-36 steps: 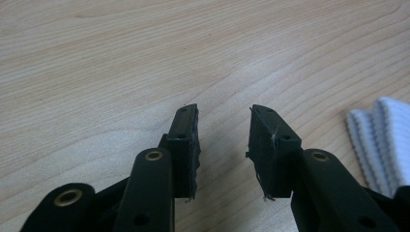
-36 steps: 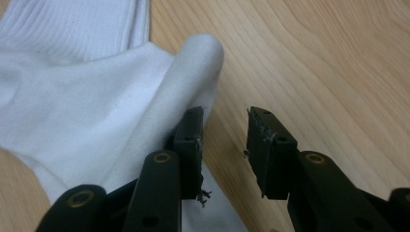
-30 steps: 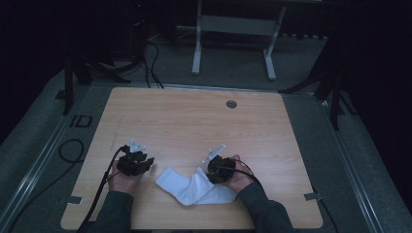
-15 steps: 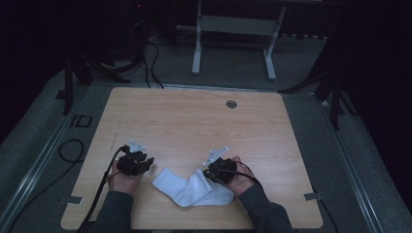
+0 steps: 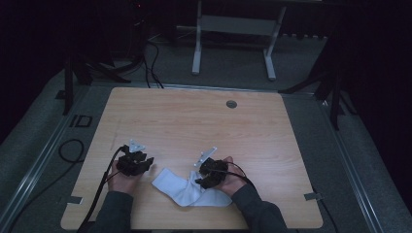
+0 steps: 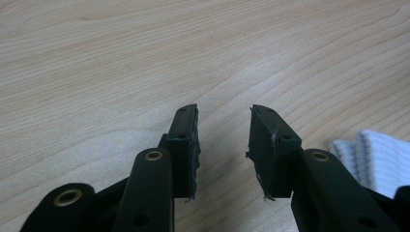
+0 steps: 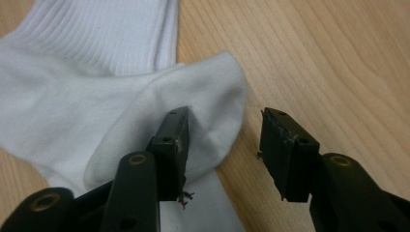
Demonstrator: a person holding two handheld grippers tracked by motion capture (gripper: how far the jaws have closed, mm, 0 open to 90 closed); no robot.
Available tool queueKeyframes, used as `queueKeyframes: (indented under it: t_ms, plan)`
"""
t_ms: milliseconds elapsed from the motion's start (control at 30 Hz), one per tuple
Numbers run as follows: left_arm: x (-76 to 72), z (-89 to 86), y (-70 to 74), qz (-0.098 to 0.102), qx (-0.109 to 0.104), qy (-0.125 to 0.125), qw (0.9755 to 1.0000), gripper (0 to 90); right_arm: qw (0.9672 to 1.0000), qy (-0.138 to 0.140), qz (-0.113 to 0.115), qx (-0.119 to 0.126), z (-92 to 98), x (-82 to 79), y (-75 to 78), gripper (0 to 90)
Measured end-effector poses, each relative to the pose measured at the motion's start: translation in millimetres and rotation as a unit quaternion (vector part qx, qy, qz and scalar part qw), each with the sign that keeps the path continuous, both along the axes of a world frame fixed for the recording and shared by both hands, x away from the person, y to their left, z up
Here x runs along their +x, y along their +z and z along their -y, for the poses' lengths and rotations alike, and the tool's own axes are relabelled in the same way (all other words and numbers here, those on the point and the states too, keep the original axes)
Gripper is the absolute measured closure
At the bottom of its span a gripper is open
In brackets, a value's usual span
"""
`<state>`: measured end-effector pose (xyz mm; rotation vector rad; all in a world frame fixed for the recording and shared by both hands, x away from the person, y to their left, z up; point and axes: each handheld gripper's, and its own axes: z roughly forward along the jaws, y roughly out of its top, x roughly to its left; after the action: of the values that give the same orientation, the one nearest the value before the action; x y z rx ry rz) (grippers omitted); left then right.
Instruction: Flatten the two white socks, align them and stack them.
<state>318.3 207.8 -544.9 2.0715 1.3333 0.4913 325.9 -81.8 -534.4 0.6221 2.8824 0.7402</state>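
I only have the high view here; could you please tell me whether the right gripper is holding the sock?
Observer: No. The right gripper has its jaws apart, and they have just been opening. One jaw is over the sock, the other over bare table.
Operator: Thank you. Does the sock lie flat there?
Observer: No, a rounded end is folded over onto the rest, right by that jaw.
Operator: And the left gripper, please?
Observer: The left gripper is open and empty over bare wood. The sock's ribbed cuff lies off to one side of its jaws.
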Motion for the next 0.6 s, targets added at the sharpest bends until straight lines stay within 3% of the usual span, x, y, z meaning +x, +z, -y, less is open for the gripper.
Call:
queueKeyframes:
  t_ms: [233, 400, 600]
  plan:
    - [-0.2, 1.0, -0.3, 0.000, 0.001, -0.001, 1.0000, 63.7, 0.9986, 0.003, -0.043, 0.030, 3.4, 0.3, -2.9, 83.7]
    - [0.5, 0.6, -0.6, -0.002, 0.001, -0.001, 1.0000, 63.7, 0.9991, -0.007, -0.029, 0.031, 9.7, -1.9, 4.2, 86.3]
    - [-0.1, 0.9, -0.3, 0.000, -0.001, 0.000, 1.0000, 63.7, 0.9991, -0.018, -0.011, 0.037, 23.5, -10.1, 24.7, 85.5]
